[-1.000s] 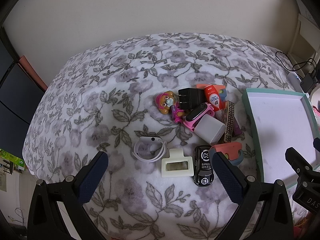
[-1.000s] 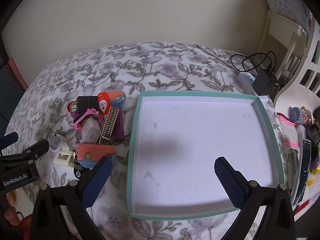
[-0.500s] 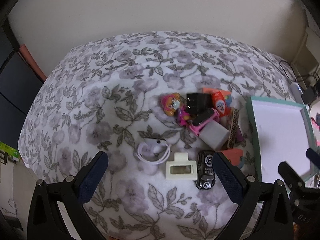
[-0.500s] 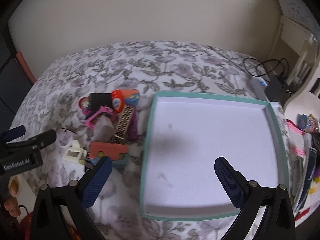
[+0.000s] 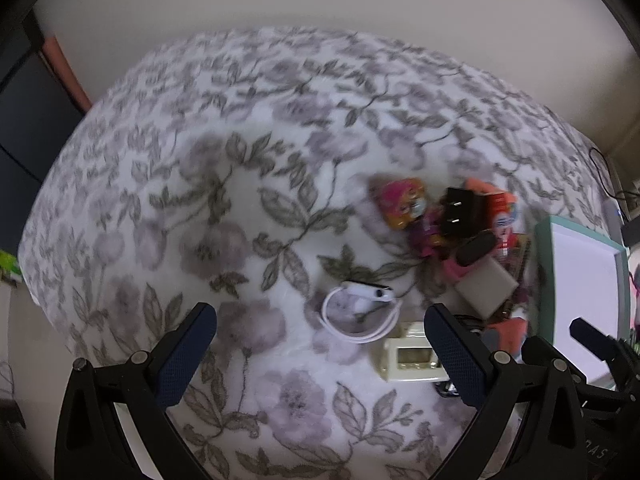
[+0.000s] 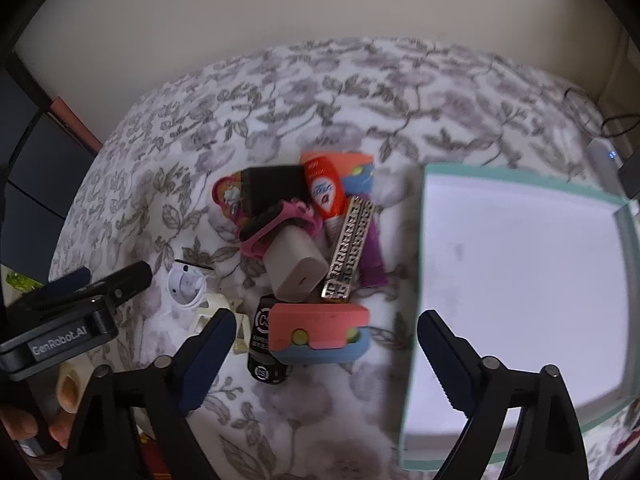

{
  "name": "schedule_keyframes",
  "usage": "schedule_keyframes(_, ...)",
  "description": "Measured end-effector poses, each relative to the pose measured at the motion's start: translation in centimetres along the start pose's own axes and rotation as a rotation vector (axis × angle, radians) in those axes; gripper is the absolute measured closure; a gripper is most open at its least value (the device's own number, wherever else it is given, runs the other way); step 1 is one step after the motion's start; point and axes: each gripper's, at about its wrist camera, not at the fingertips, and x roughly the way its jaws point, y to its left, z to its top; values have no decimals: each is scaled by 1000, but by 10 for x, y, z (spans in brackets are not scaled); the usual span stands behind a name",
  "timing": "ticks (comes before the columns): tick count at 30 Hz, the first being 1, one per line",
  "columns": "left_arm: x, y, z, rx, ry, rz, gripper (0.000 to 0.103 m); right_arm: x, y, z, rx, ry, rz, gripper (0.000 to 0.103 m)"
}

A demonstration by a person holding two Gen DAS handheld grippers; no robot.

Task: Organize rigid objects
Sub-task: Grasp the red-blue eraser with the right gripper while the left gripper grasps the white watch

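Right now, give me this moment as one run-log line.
phase: approach | left gripper: open, empty | right gripper: open, above pink-and-blue toy block | teal-rimmed white tray: empty

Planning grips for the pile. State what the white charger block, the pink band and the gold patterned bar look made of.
White charger block: apparently smooth matte plastic; rounded edges, port slot. Pink band: probably soft silicone, as its loop bends over the block. Gold patterned bar: metallic-looking sheen with a raised key pattern; metal or plated plastic, can't tell.
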Motion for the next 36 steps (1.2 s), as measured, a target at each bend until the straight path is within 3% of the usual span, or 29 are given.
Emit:
schedule_keyframes(8, 35, 14, -5, -19, 54, -8, 1, 30, 1, 0, 21, 78, 25, 16)
schedule_keyframes(17, 63, 17, -8, -15, 101, -11, 18, 55, -4, -1, 47, 144, 44, 19)
schedule_keyframes(19, 69, 16, -8, -2, 111, -9, 31, 59, -6, -1, 63, 152, 65, 21)
schedule_keyframes(26, 77, 6, -6, 38, 94, 7, 41, 61, -8, -1, 82, 153, 97, 24)
schedule_keyframes(36, 70, -34, -7, 121, 90, 19, 78, 57, -8, -5, 90, 128, 116, 28)
